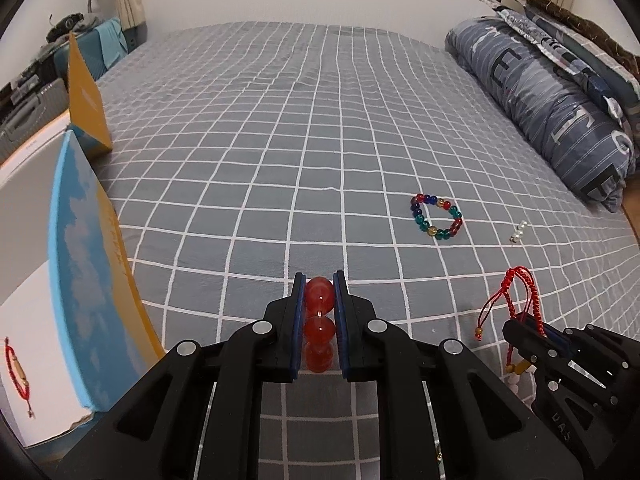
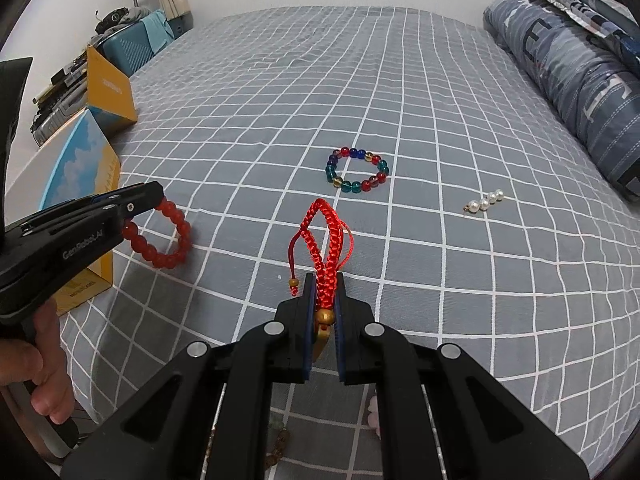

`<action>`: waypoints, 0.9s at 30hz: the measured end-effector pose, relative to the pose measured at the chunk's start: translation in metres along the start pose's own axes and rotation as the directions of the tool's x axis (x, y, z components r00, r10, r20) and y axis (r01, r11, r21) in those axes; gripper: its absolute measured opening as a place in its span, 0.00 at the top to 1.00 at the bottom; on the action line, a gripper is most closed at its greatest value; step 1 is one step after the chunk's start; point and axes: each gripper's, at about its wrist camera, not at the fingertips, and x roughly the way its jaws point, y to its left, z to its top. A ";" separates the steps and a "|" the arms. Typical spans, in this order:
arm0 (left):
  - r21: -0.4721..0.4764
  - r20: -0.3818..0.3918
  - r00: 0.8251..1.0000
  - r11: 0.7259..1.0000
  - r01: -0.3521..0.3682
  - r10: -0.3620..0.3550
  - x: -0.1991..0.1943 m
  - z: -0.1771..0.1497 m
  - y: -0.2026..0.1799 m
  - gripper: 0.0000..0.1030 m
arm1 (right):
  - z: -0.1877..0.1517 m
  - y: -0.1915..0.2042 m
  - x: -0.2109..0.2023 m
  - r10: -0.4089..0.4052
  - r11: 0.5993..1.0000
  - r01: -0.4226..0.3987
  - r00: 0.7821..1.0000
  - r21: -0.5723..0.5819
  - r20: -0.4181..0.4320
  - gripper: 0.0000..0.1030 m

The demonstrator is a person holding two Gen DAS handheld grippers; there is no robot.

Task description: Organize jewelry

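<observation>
My left gripper [image 1: 319, 280] is shut on a red bead bracelet [image 1: 319, 322], held above the grey checked bed; it also shows in the right wrist view [image 2: 170, 236], hanging from the left gripper [image 2: 158, 200]. My right gripper [image 2: 323, 280] is shut on a red braided cord bracelet [image 2: 326, 248] with gold beads; it shows in the left wrist view [image 1: 520, 296] at lower right. A multicoloured bead bracelet [image 2: 357, 174] and a short string of pearls [image 2: 486, 202] lie on the bed ahead. An open box [image 1: 24, 280] at left holds a red cord bracelet [image 1: 16, 372].
The box's blue and yellow lid [image 1: 88, 264] stands at the left bed edge. A rolled blue quilt [image 1: 560, 108] lies along the right side. Suitcases and clutter [image 2: 68, 92] stand beyond the bed's left edge. More beads [image 2: 276, 440] lie under my right gripper.
</observation>
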 end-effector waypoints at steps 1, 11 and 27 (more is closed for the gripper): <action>-0.002 0.003 1.000 1.000 0.000 0.000 -0.003 0.000 0.000 0.88 | 0.000 0.000 -0.002 0.000 1.000 0.000 1.000 -0.001 0.001 0.93; -0.007 0.032 0.999 1.000 -0.001 0.001 -0.034 0.000 0.004 0.88 | 0.002 0.007 -0.024 -0.002 1.000 0.002 0.999 0.001 0.034 0.93; -0.031 0.103 0.995 0.999 -0.008 0.011 -0.095 0.007 0.017 0.88 | 0.022 0.019 -0.053 -0.038 0.999 0.037 0.996 0.012 0.077 0.93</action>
